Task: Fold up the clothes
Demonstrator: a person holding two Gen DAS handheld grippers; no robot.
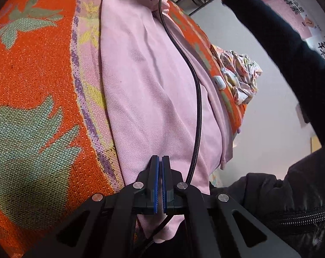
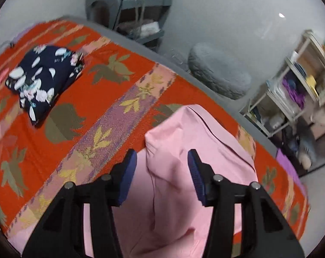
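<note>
A pink garment lies lengthwise on the orange leaf-patterned bedcover. My left gripper is shut on the garment's near edge, and pink fabric hangs out beneath the jaws. A black cable runs across the garment. In the right wrist view the pink garment shows a folded, raised part. My right gripper hovers above it, open, its blue pads clear of the cloth. A dark-sleeved arm reaches over the garment's far end.
A folded navy floral garment lies at the far left of the bed. A crumpled pale printed garment and a small white case sit at the bed's edge. On the floor are a grey cushion, a shelf unit and a grey rack.
</note>
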